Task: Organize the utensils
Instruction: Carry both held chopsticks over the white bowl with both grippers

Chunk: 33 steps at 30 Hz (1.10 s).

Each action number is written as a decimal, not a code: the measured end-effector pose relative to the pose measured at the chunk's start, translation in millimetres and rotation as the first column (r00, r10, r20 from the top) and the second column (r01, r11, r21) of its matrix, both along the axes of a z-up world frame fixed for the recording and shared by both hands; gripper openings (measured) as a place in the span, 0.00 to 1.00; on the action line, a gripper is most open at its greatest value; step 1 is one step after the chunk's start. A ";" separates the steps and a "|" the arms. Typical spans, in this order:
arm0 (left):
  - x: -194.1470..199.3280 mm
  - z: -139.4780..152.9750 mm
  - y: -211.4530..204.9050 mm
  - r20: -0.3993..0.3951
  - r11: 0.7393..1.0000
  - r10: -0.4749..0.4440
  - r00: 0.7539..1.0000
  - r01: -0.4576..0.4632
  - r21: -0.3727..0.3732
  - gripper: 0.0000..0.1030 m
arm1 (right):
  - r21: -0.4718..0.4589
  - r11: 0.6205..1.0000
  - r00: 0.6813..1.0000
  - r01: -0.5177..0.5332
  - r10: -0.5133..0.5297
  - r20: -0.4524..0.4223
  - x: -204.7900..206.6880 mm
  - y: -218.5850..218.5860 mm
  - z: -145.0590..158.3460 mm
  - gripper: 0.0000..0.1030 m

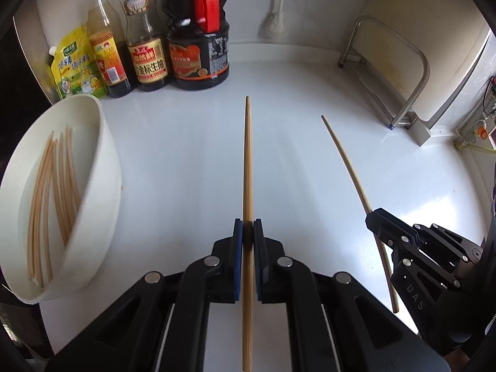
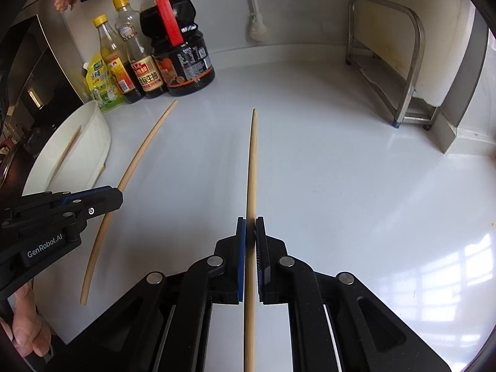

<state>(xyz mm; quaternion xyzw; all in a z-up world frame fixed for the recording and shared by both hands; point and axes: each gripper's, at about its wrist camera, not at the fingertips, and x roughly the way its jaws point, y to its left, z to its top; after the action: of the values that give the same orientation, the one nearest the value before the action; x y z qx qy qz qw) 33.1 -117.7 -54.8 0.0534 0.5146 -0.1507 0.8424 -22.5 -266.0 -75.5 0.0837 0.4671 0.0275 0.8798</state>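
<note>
Clamped mid-shaft on a light, stiff, slippery chopstick (image 1: 248, 167) by left tool (image 1: 248, 232), likewise right tool (image 2: 250, 232) on its chopstick (image 2: 251, 167), both right of the white bowl (image 1: 102, 161).

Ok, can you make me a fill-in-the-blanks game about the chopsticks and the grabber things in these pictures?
1. Each gripper is shut on one ____.
2. The white container with more chopsticks inside sits on the ____ side of the left wrist view.
3. The big dark bottle has a ____ handle.
4. The left gripper and the right gripper hold ____ chopsticks altogether.

Missing words: chopstick; left; red; two
</note>
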 end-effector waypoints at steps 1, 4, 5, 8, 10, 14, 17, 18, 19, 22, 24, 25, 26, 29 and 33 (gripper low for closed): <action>2.1 8.1 7.1 0.014 1.000 0.006 1.000 -0.006 -0.001 0.07 | 0.009 1.000 1.000 -0.004 0.004 0.011 2.1 5.3 7.6 0.06; 10.2 33.6 37.8 0.054 0.999 0.045 0.998 -0.044 -0.007 0.07 | 0.034 0.999 0.998 -0.032 0.031 0.051 11.6 25.4 30.9 0.06; 13.6 41.5 49.4 0.066 0.998 0.059 0.996 -0.059 -0.011 0.07 | 0.034 0.998 0.997 -0.048 0.046 0.068 16.6 35.2 39.0 0.06; 21.0 58.4 85.2 0.101 0.995 0.103 0.990 -0.103 -0.002 0.07 | 0.036 0.994 0.989 -0.103 0.099 0.108 33.9 68.2 58.6 0.06; 26.2 63.7 112.0 0.112 0.990 0.135 0.984 -0.138 0.016 0.07 | 0.044 0.988 0.983 -0.145 0.139 0.124 47.7 93.5 67.4 0.06; 37.6 62.2 165.7 0.107 0.977 0.201 0.974 -0.206 0.045 0.07 | 0.055 0.974 0.968 -0.222 0.213 0.132 75.5 146.8 75.5 0.06; 49.3 52.4 204.0 0.091 0.967 0.242 0.966 -0.248 0.061 0.07 | 0.047 0.961 0.957 -0.273 0.266 0.119 93.5 188.7 74.9 0.06; 54.5 47.7 215.7 0.081 0.964 0.253 0.964 -0.259 0.067 0.07 | 0.044 0.956 0.952 -0.291 0.285 0.109 99.8 203.1 73.7 0.06; 58.1 42.9 225.2 0.070 0.962 0.260 0.963 -0.265 0.072 0.07 | 0.041 0.952 0.949 -0.305 0.300 0.098 104.8 216.0 71.8 0.06; 71.4 28.5 246.1 0.036 0.957 0.276 0.960 -0.278 0.081 0.07 | 0.044 0.942 0.942 -0.333 0.331 0.059 119.4 246.3 60.5 0.06; 80.2 19.7 255.0 0.020 0.958 0.273 0.962 -0.274 0.086 0.07 | 0.051 0.940 0.942 -0.337 0.336 0.024 126.6 261.2 50.8 0.06; 84.0 15.7 258.0 0.015 0.959 0.269 0.963 -0.269 0.091 0.07 | 0.057 0.941 0.942 -0.334 0.334 0.003 131.6 268.2 44.6 0.06; 87.8 12.0 260.8 0.010 0.960 0.263 0.965 -0.263 0.094 0.07 | 0.063 0.942 0.944 -0.329 0.331 -0.015 135.0 273.2 39.6 0.06; 95.0 2.4 266.9 -0.008 0.964 0.250 0.968 -0.248 0.098 0.07 | 0.071 0.945 0.945 -0.319 0.323 -0.055 140.9 283.8 26.6 0.06; 100.4 -4.4 271.8 -0.029 0.967 0.244 0.969 -0.241 0.081 0.08 | 0.062 0.948 0.945 -0.312 0.316 -0.082 143.9 291.5 17.7 0.06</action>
<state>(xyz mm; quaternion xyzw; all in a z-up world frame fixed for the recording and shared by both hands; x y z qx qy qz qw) 133.5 154.1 -59.2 0.0196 0.5390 -0.0278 0.8416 121.4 25.5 -57.8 0.0307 0.5133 0.1747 0.8397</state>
